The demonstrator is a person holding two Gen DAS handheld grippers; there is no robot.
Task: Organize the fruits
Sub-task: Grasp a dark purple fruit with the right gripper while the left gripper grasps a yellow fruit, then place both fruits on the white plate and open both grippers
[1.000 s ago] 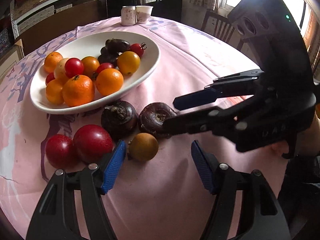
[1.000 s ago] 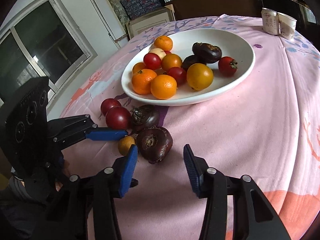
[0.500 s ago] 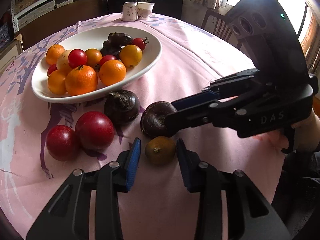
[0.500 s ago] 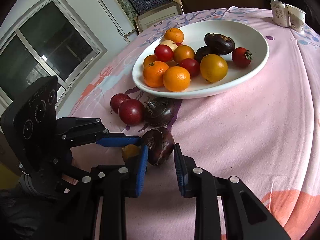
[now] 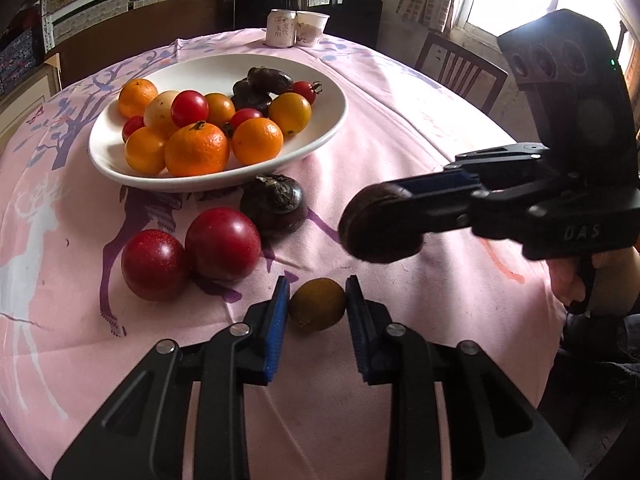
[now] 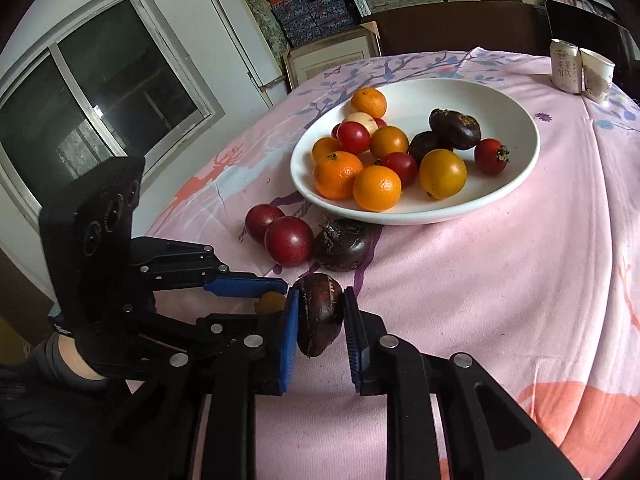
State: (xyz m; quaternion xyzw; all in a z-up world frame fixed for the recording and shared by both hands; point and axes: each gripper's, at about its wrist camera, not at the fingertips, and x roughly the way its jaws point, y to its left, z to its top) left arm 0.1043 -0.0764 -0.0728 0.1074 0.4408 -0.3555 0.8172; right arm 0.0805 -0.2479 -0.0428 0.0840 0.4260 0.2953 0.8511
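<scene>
My left gripper [image 5: 316,306] is shut on a small brown-yellow fruit [image 5: 317,304] that rests on the pink cloth. My right gripper [image 6: 320,314] is shut on a dark brown water chestnut [image 6: 320,312] and holds it above the cloth; it also shows in the left wrist view [image 5: 380,224]. A white bowl [image 5: 320,136] behind holds oranges, cherry tomatoes and dark chestnuts. On the cloth in front of the bowl lie two red plums [image 5: 222,244] [image 5: 154,264] and another dark chestnut [image 5: 274,204].
A can [image 5: 281,28] and a paper cup [image 5: 312,28] stand at the table's far edge. A chair [image 5: 460,70] stands at the far right. The round table [image 5: 420,120] is covered by a pink patterned cloth.
My left gripper closed on the small brown-yellow fruit. My right gripper closed on the dark chestnut and lifted it off the cloth.
</scene>
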